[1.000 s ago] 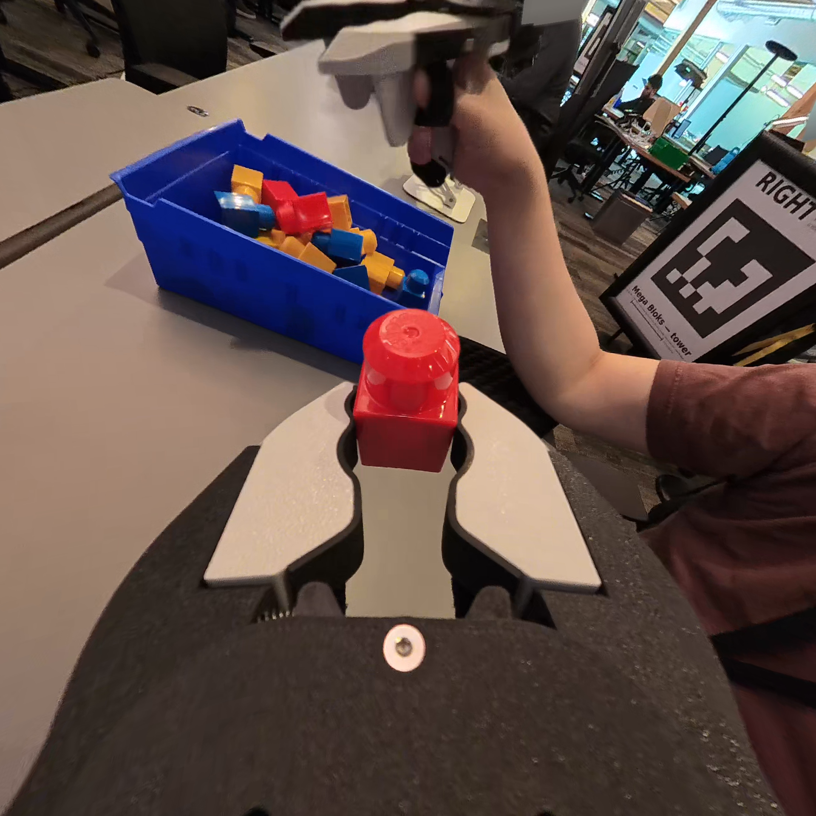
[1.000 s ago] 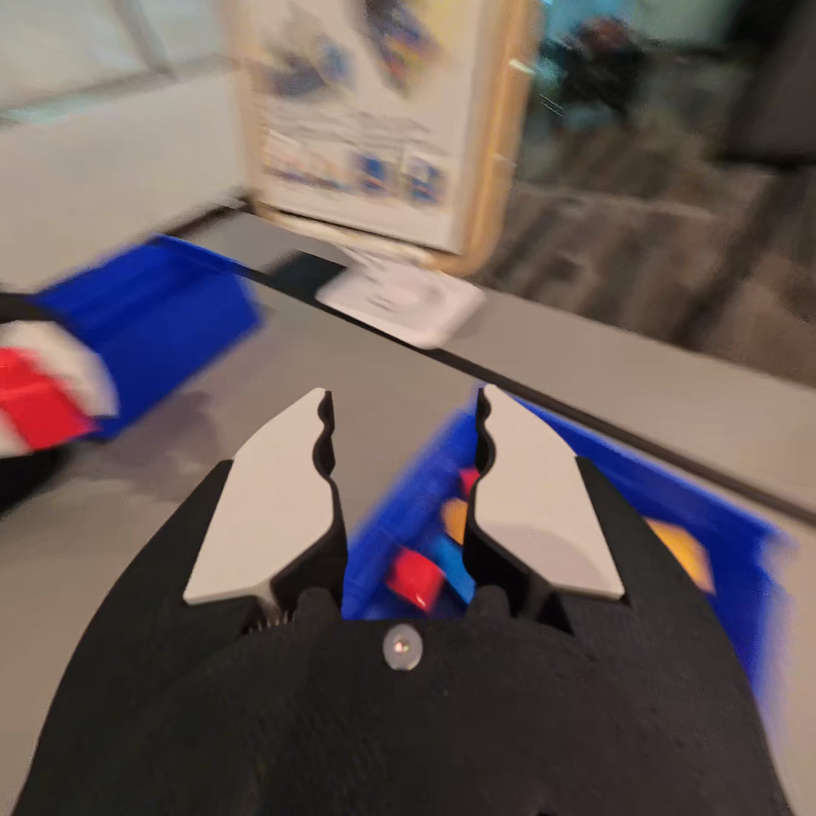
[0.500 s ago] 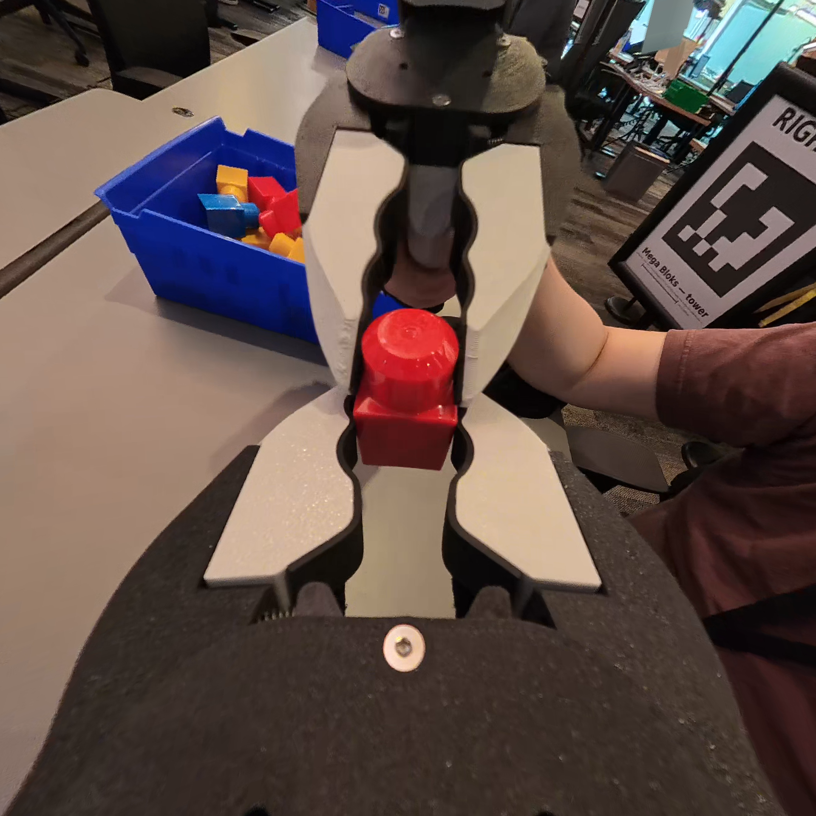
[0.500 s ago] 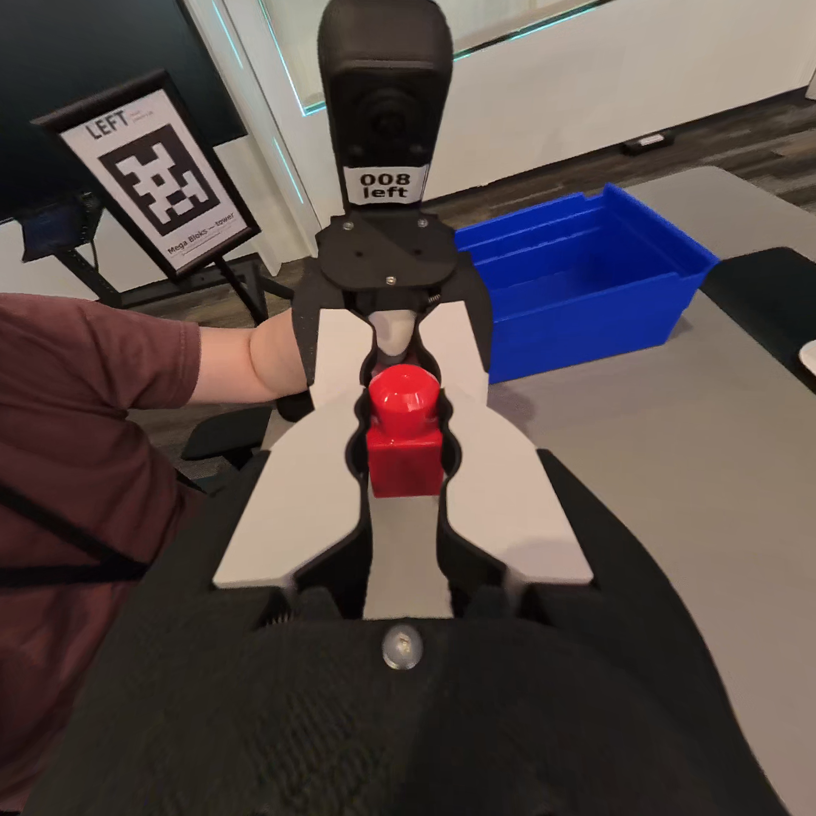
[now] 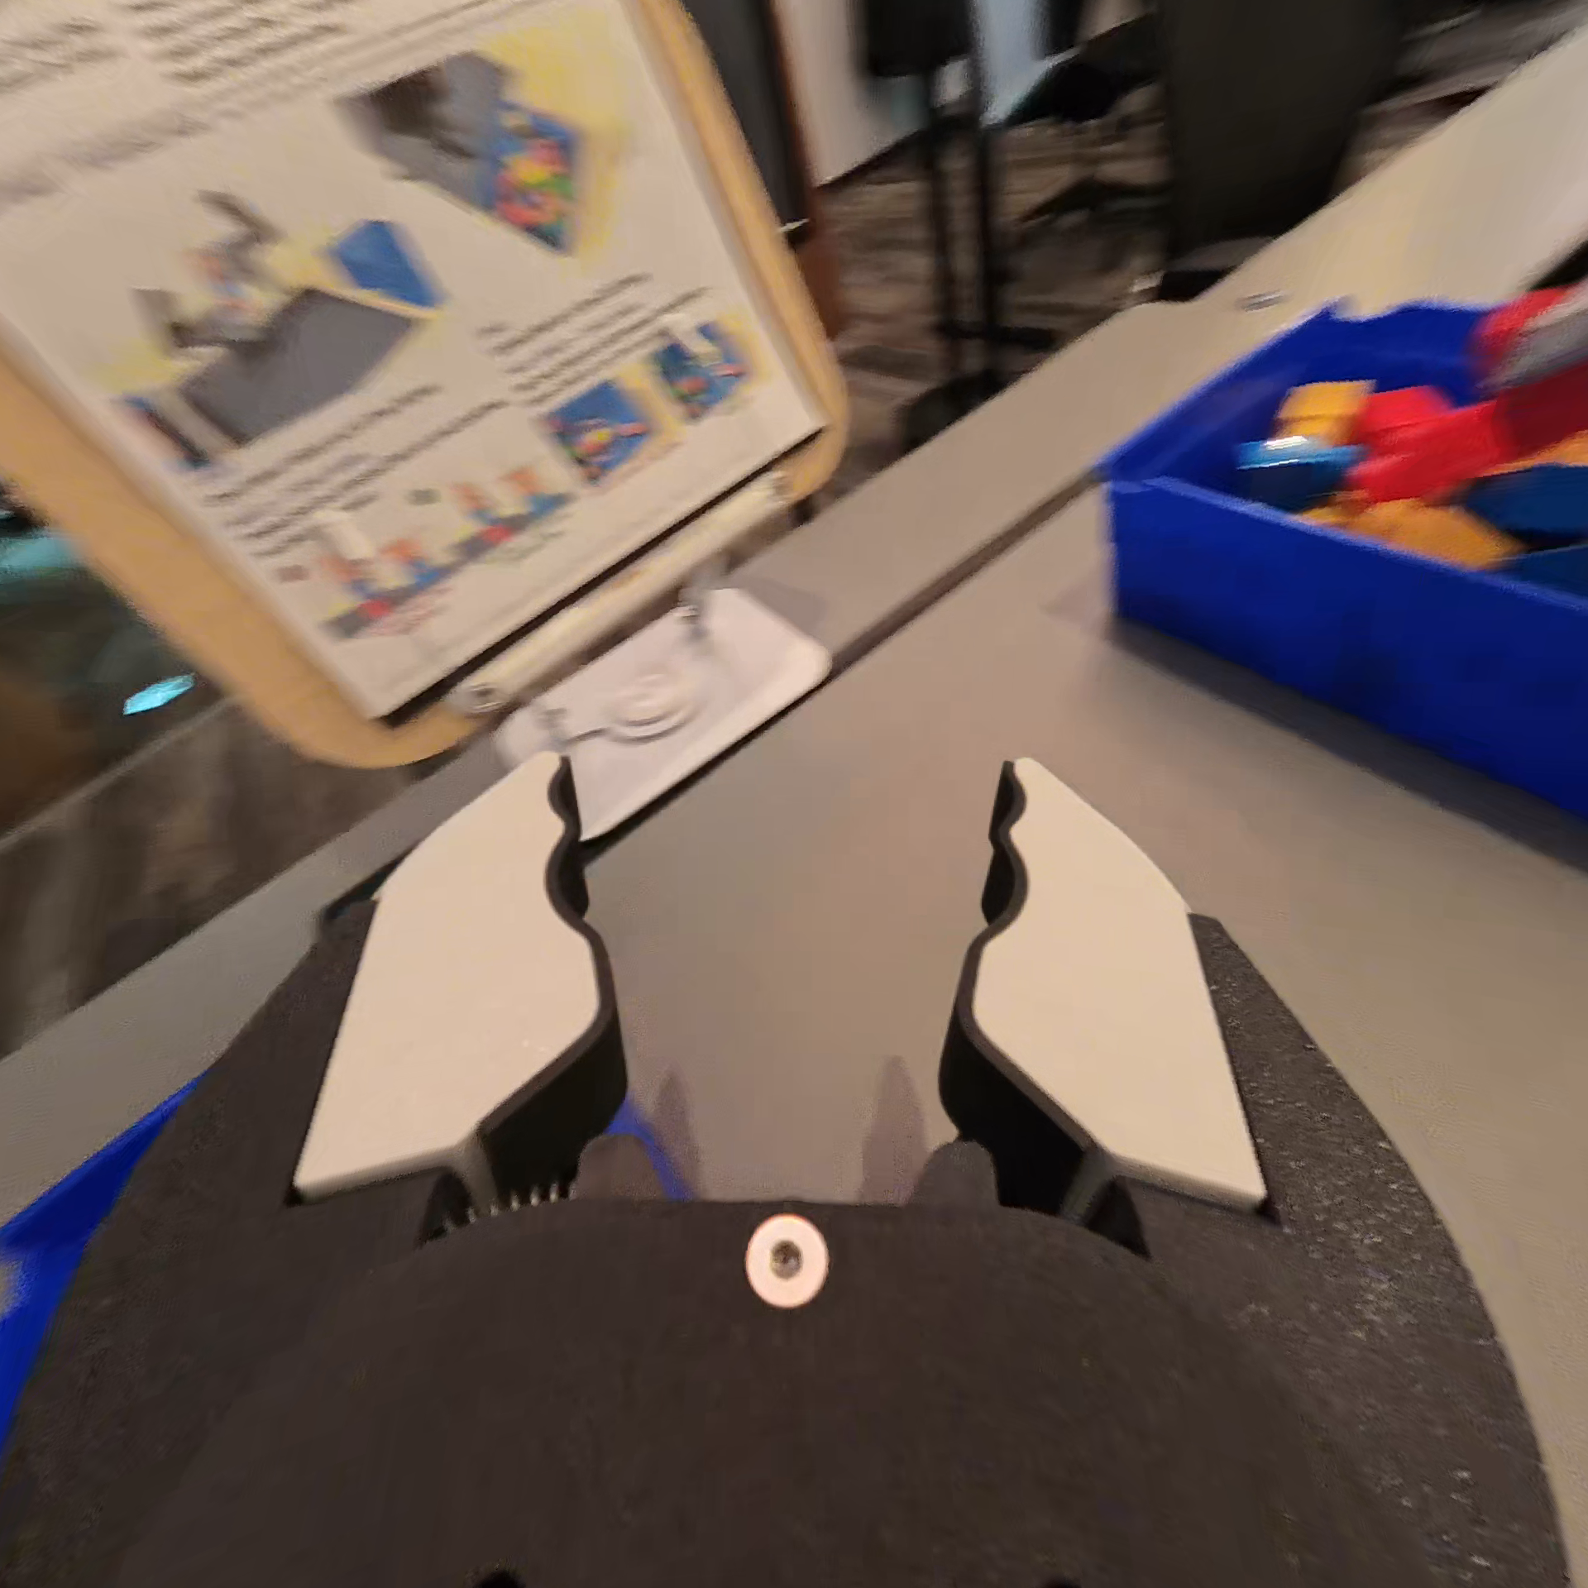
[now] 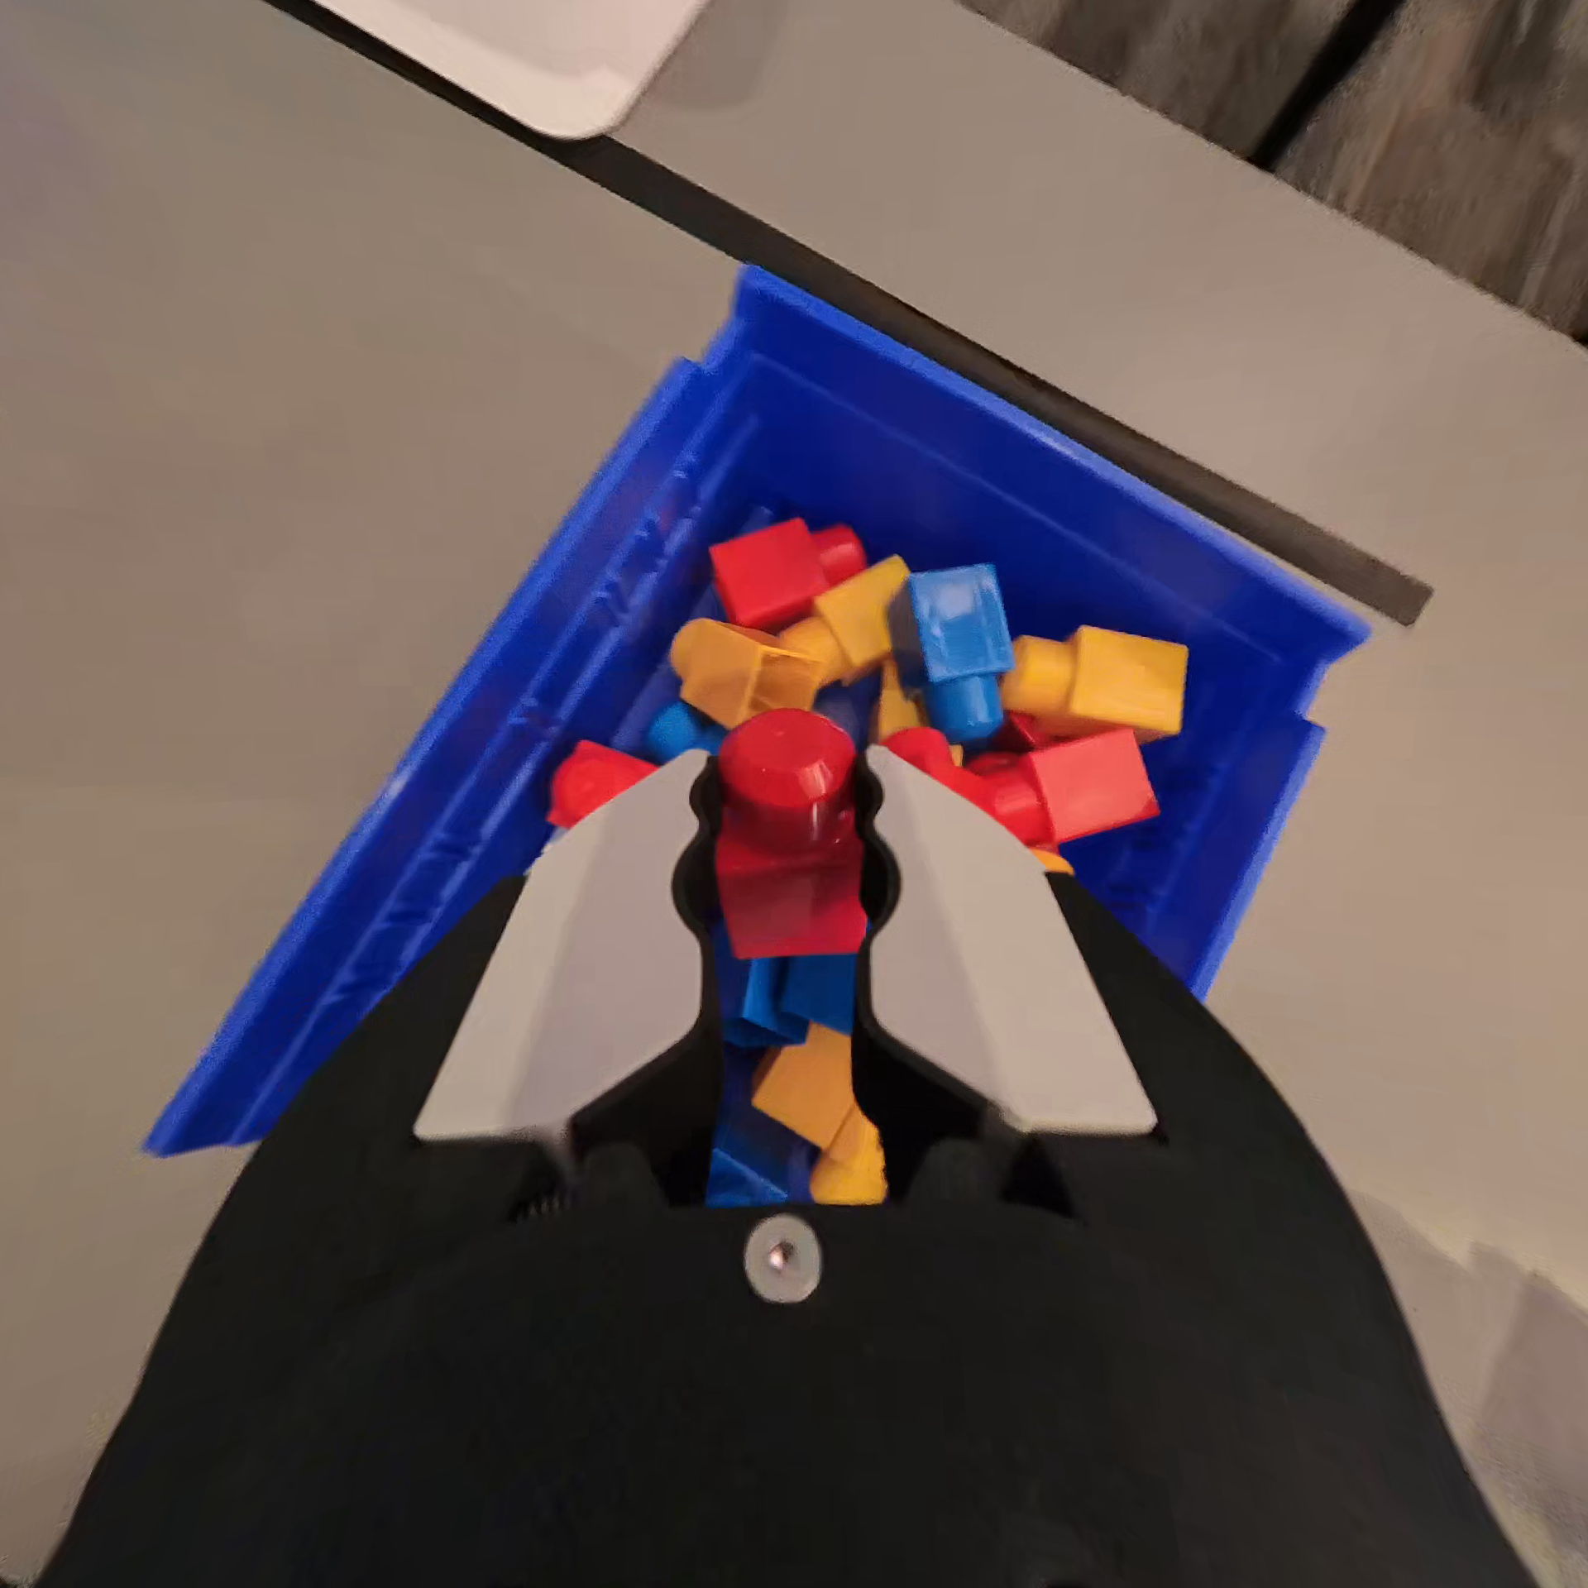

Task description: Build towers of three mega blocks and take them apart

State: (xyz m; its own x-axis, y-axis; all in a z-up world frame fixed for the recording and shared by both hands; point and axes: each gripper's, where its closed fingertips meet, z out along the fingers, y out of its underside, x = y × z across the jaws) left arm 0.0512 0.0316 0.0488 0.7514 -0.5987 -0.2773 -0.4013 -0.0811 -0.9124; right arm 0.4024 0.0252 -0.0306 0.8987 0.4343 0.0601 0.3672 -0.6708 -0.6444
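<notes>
Nearest in the right wrist view, the right hand-held gripper (image 6: 786, 773) is clenched on a single red plastic mega block (image 6: 786, 851), its grey fingers (image 6: 601, 928) pressing the block's sides, stud pointing away. It hangs directly above the blue plastic bin (image 6: 1074, 516), which holds a loose heap of red, yellow and blue plastic blocks (image 6: 945, 653) and sits near the bench's (image 6: 258, 430) far edge.

The left hand-held gripper (image 5: 782, 799) is released, jaws spread wide over bare bench with nothing between them. Farther off stands a tilted instruction sign on a white base (image 5: 670, 696); the bin lies toward the right edge, though this view is blurred.

No tower stands anywhere in view, so this looks like the take-apart end: the red block probably goes into the bin next, then building starts over.
</notes>
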